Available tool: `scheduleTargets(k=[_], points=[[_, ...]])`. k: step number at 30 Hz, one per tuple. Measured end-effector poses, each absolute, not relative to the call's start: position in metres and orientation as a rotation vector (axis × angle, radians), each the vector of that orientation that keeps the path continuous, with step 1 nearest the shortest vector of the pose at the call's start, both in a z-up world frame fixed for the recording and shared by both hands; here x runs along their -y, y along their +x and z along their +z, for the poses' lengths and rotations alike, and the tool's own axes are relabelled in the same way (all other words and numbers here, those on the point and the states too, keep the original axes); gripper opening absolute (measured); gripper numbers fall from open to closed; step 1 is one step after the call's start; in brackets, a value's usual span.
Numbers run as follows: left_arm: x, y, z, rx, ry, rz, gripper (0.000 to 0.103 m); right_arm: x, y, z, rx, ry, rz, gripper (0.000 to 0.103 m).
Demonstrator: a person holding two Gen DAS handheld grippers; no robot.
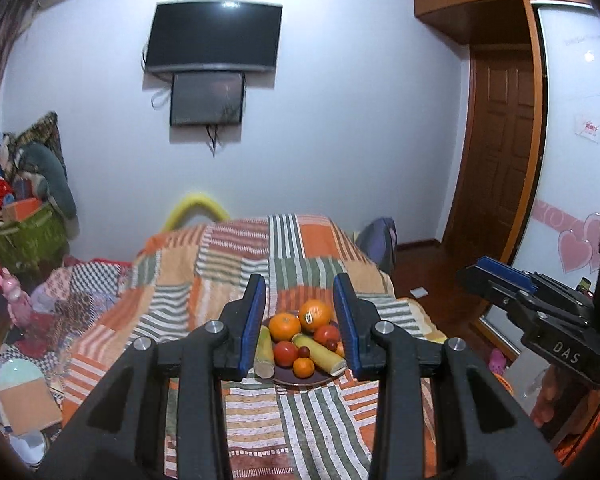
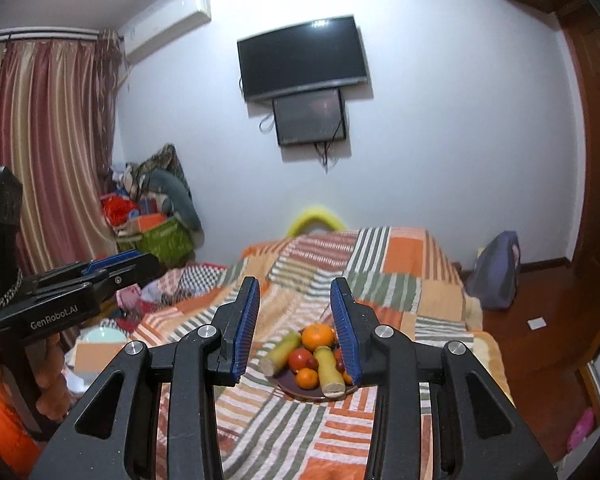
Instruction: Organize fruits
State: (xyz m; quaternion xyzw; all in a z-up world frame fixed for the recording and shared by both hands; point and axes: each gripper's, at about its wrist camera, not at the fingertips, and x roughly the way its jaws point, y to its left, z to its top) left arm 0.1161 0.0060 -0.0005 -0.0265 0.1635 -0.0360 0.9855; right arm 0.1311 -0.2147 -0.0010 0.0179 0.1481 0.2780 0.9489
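A dark plate (image 1: 320, 378) heaped with fruit sits on the striped patchwork bedspread (image 1: 292, 420). On it lie oranges (image 1: 315, 315), red tomatoes (image 1: 285, 353), a small mandarin (image 1: 303, 367) and two yellow-green cane pieces (image 1: 320, 354). The plate also shows in the right wrist view (image 2: 290, 390), with an orange (image 2: 318, 336) on top. My left gripper (image 1: 300, 322) is open and empty, above and short of the plate. My right gripper (image 2: 296, 326) is open and empty, likewise short of the plate. Each gripper shows in the other's view, the right one (image 1: 496, 274) and the left one (image 2: 120, 266).
The bed runs toward the far wall under a wall TV (image 1: 214, 36). Piled clothes and a green basket (image 1: 28, 236) stand at left. A wooden door (image 1: 496, 152) and wardrobe are at right, with a blue bag (image 2: 496, 270) on the floor.
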Motion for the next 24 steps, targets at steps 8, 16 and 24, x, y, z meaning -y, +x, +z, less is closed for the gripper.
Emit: scheduleTargets(k=[8,16,24], points=[[0.002,0.072,0.008,-0.230,-0.031,-0.036,0.084,0.216,0.103,0.004,-0.199,0.036,0.514,0.072],[0.004,0.052,0.006,-0.183,-0.019,-0.008,0.102,0.214,0.092,0.006,-0.139,0.021,0.440,0.103],[0.004,0.052,0.003,-0.184,-0.029,-0.017,0.102,0.221,0.081,0.004,-0.133,0.039,0.432,0.103]])
